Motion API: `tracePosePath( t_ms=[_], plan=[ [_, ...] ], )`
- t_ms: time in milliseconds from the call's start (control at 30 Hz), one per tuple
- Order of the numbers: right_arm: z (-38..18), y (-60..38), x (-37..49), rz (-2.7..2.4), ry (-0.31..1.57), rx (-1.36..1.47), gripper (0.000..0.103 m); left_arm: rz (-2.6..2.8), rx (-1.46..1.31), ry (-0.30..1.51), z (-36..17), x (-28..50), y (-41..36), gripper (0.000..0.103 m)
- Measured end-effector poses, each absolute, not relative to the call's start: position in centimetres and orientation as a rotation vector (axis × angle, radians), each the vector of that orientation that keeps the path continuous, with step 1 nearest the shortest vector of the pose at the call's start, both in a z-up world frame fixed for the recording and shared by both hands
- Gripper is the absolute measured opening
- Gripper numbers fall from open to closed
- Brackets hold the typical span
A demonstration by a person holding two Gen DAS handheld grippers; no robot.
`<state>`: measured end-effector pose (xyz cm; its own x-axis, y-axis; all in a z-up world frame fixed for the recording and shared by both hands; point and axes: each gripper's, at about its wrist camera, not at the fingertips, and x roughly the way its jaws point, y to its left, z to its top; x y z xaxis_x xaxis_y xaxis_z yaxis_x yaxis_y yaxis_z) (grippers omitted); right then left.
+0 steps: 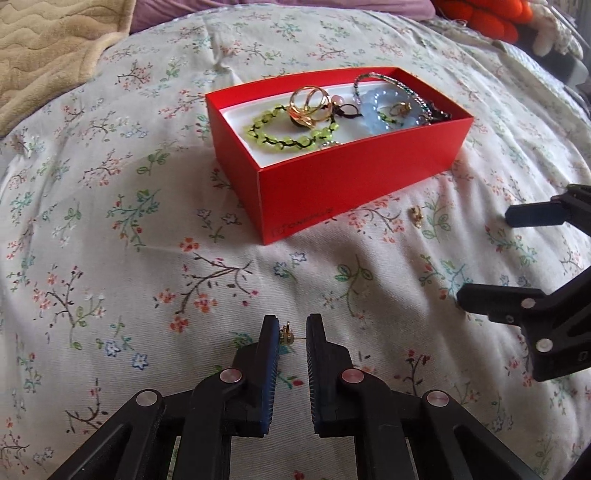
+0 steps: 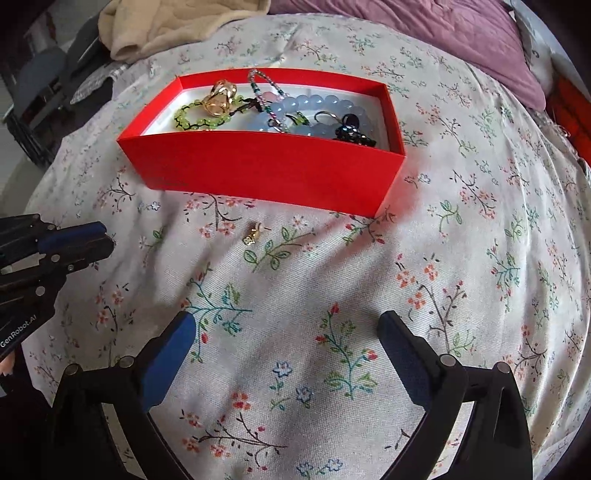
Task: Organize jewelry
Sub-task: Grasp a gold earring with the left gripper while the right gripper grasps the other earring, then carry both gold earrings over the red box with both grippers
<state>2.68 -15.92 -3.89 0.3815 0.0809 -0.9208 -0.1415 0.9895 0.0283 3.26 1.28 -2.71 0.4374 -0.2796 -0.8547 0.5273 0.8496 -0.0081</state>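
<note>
A red box (image 1: 332,192) (image 2: 258,170) sits on the floral bedspread. It holds a green bead bracelet (image 1: 284,140), gold rings (image 1: 310,99), a pale blue bead bracelet (image 2: 314,107) and dark pieces. My left gripper (image 1: 288,334) (image 2: 105,236) hangs over the bedspread in front of the box, shut on a small gold earring (image 1: 286,329) whose post spans the narrow gap between the pads. A second gold earring (image 1: 416,216) (image 2: 252,234) lies on the cloth just before the box. My right gripper (image 2: 287,320) (image 1: 484,256) stands open and wide above the cloth, short of that earring, with nothing between its fingers.
A beige blanket (image 1: 44,48) is heaped at the far side of the bed, beside a purple pillow (image 2: 424,33). Something orange (image 1: 480,14) lies at the bed's far corner. The bedspread (image 2: 332,258) around the box is soft and wrinkled.
</note>
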Motion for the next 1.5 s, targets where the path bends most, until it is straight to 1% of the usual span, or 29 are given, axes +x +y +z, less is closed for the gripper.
tracePosePath(
  t_ms=[33,100,233,500,733,900,1000,1500],
  plan=[
    [-3.9,-15.5,2.9,0.142,1.17,-0.063,0.094,-0.503,0.282,0.996,-2.7,3.2,1.4,0.009],
    [-4.0,-14.7,3.5,0.147,1.166,-0.074,0.085,-0.502,0.279,0.996,-2.6,3.3,1.5,0.009],
    [-4.2,-13.6,4.4,0.162,1.163,-0.081,0.076,-0.505,0.278,1.002,-2.7,3.4,1.7,0.009],
    [-4.3,-13.1,5.5,0.149,1.153,-0.058,0.05,-0.512,0.263,1.002,-2.4,3.6,2.0,0.009],
    [-4.3,-12.4,6.2,0.142,1.153,-0.081,0.037,-0.502,0.251,1.007,-2.3,3.8,2.5,0.009],
    [-4.3,-11.9,6.4,0.156,1.158,-0.095,0.02,-0.494,0.248,1.012,-2.3,3.8,2.6,0.009],
    [-4.3,-11.7,6.5,0.159,1.163,-0.103,0.013,-0.487,0.25,1.016,-2.4,3.8,2.6,0.009],
    [-2.7,-13.0,5.5,0.136,1.199,-0.001,0.011,-0.435,0.225,1.054,-2.6,4.8,3.1,0.009]
  ],
)
